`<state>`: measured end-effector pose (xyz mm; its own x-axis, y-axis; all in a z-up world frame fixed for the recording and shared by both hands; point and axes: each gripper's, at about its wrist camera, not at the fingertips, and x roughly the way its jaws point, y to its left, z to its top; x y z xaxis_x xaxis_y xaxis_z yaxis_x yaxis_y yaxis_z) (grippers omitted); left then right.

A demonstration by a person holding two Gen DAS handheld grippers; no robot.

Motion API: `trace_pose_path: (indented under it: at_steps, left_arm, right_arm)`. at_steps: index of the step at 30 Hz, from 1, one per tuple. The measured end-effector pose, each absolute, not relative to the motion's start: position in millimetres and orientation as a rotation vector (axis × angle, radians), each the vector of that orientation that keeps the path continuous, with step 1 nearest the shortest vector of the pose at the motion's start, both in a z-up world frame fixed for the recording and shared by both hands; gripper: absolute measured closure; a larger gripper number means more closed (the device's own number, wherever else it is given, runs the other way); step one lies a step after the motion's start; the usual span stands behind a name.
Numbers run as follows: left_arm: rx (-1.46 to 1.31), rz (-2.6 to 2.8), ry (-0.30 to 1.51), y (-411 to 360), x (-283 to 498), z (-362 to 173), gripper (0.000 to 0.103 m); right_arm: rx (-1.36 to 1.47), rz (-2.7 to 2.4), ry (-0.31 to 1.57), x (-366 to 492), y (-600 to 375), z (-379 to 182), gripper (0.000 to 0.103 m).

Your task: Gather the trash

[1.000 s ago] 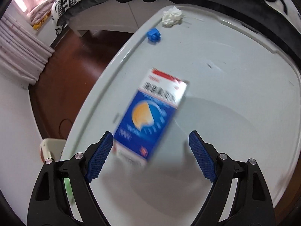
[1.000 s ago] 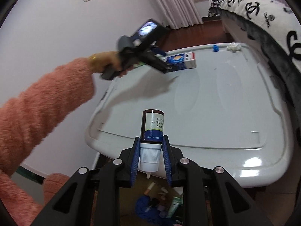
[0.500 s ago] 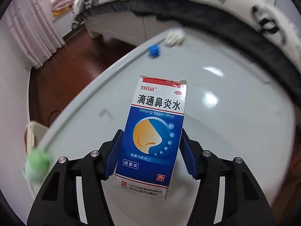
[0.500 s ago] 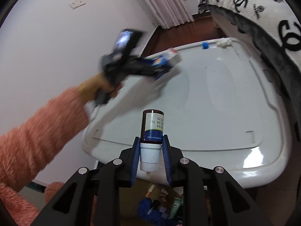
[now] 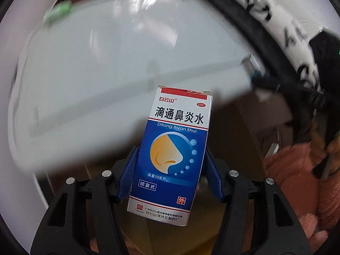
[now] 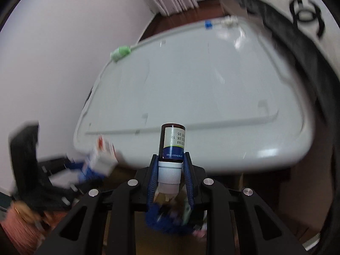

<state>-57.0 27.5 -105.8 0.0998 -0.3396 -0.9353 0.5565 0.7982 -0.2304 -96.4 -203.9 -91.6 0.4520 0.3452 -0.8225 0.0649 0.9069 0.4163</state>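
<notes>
My left gripper (image 5: 171,152) is shut on a blue and white medicine box (image 5: 176,155), its blue pads pressing both long sides. The box stands upright past the near edge of the white table top (image 5: 95,63). My right gripper (image 6: 170,159) is shut on a small brown bottle (image 6: 172,142), gripping it at the white cap, bottom end pointing away. The right wrist view shows the medicine box (image 6: 102,159) blurred at the lower left. A green item (image 6: 120,52), a small blue piece (image 6: 208,23) and a crumpled white tissue (image 6: 230,21) lie along the table's far rim.
Below the right gripper an open container (image 6: 170,216) holds blue and mixed scraps. A bed with a black and white cover (image 6: 301,21) borders the table on the right. A white wall (image 6: 53,63) is to the left. A pink fuzzy sleeve (image 5: 293,180) shows at the right.
The left gripper closed on the medicine box, lifted it off the table and swung it fast to the near edge. The right gripper, still holding the bottle, dipped a little.
</notes>
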Motion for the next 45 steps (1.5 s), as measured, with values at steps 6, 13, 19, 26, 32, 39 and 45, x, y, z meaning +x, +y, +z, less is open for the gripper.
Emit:
trace_pose_path:
  at_steps: [6,13,19,26,32,39,45]
  left_arm:
    - [0.183,-0.638,1.520,30,-107,-166,0.045]
    - [0.204,-0.549,1.555,33,-114,-178,0.032]
    - [0.217,-0.423,1.234,34,-93,-96,0.029]
    - [0.102,-0.305,0.870,42,-65,16,0.017]
    - [0.084,-0.245,0.726,30,-34,55,0.012]
    - [0.056,-0.233,0.726,23,1,37,0.012]
    - [0.050,-0.223,0.773,29,12,14,0.012]
  right_arm:
    - [0.434,0.166,1.322,-132,-182,-145,0.072]
    - [0.327,0.003,1.308,-153,-183,-140,0.029]
    - [0.286,-0.032,1.101,-158,-190,-78,0.022]
    - [0.207,-0.087,0.733,-136,-184,42,0.006]
    - [0.172,-0.072,0.606,-104,-182,80,0.006]
    - [0.151,-0.085,0.586,-64,-190,64,0.006]
    - [0.155,-0.067,0.649,-45,-189,35,0.006]
